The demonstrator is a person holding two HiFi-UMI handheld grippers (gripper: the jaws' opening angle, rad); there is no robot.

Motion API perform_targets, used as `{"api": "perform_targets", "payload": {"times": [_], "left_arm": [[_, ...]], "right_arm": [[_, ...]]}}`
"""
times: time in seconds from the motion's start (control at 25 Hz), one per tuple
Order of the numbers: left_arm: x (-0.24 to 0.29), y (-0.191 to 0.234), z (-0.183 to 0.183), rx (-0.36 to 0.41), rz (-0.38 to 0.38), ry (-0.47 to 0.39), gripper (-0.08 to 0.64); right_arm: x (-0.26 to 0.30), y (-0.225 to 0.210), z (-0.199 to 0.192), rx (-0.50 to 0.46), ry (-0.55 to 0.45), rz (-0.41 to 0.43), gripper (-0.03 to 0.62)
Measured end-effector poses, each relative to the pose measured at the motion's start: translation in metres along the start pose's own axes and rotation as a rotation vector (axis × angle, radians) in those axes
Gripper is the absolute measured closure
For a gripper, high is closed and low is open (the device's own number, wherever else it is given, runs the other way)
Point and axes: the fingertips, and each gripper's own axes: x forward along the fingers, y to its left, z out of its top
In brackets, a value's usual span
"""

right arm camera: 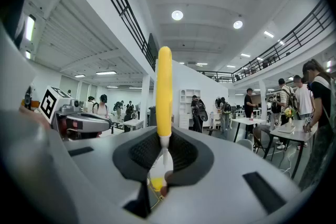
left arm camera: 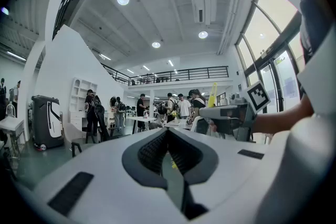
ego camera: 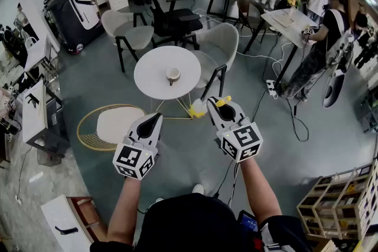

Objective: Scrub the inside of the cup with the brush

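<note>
The right gripper (ego camera: pixel 216 104) is clamped on the yellow brush (right arm camera: pixel 164 92), judged light and stiff-handled; the left gripper (ego camera: pixel 155 121) is closed empty; the cup (ego camera: pixel 173 75), likely light, hard and breakable, stands well ahead on the round white table (ego camera: pixel 152 66), best steadied by its outer wall.

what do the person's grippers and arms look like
Both the left gripper and right gripper have pale grey wedge-shaped shells with black ribbed pads, each carrying a white cube printed with black square markers. Forearms are unsleeved; the top is black.
</note>
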Motion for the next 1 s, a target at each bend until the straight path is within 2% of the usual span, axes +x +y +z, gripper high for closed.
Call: {"api": "perform_targets", "payload": {"times": [0.52,1.0], "left_arm": [[0.016,-0.006,-0.009,-0.01,0.026,0.024,0.544],[0.035,-0.031,-0.023,-0.001,0.087,0.054,0.543]], "right_arm": [[-0.003,-0.017,-0.007,0.025,-0.001,0.019,0.545],[-0.015,-0.05,-0.027,0.049,0.008,0.066,0.545]]}}
